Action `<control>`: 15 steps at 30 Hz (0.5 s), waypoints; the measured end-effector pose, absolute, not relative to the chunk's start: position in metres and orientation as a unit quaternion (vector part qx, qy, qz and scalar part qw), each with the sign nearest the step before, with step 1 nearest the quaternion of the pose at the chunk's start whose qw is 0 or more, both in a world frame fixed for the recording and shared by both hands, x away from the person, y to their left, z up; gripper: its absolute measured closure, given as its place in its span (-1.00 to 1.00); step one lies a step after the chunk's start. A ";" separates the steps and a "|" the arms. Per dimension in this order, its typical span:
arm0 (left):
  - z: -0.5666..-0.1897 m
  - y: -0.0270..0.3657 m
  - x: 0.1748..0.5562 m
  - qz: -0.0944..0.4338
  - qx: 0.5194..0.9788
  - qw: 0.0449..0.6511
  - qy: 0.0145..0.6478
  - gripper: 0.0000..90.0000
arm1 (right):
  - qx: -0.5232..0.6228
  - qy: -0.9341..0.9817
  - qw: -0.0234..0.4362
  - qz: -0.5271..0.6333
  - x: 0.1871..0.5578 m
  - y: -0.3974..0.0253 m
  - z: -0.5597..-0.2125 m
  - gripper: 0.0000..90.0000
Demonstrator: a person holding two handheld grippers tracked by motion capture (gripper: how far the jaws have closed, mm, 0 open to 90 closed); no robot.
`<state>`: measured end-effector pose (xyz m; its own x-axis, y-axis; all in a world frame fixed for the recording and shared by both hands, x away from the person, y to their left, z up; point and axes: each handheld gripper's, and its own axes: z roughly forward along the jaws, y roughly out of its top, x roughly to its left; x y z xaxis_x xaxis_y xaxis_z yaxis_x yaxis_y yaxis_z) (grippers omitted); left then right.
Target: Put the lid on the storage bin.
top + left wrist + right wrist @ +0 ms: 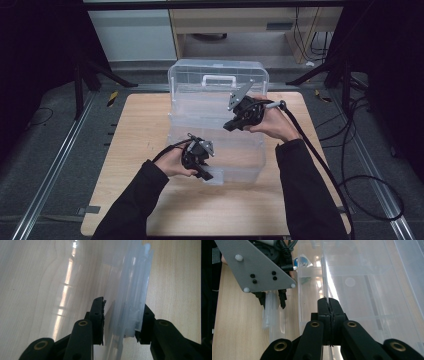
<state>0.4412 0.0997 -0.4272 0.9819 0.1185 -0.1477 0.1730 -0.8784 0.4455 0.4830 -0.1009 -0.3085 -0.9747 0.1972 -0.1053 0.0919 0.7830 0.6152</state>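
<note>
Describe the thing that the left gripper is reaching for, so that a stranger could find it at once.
On the wooden table stands a clear plastic box with a white handle. At its near lower corner a clear flap sticks out, between the jaws of the left gripper. It alone juts past the box's wall.

Wooden table, possibly cabinet behind, floor cables

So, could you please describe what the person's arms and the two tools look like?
Both arms wear long black sleeves. The left tool and right tool are black, each with a black cable trailing off. The right tool carries a grey three-cornered plate. Up close, each has two black jaws on arms with brass-coloured pivot rings.
</note>
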 end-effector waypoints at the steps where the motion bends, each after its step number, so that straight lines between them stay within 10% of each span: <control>1: -0.427 0.100 0.441 -0.056 0.967 0.235 0.076 0.44 | 0.075 0.941 0.083 0.319 0.482 -0.101 -0.309 1.00; 15: -0.427 0.097 0.437 -0.044 0.969 0.232 0.077 0.43 | 0.064 0.940 0.066 0.329 0.475 -0.102 -0.315 1.00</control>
<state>0.4368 0.0971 -0.4265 0.9842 0.1296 -0.1206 0.1703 -0.8799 0.4436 0.4748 -0.1017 -0.3147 -0.9831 0.1642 -0.0814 0.0776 0.7751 0.6270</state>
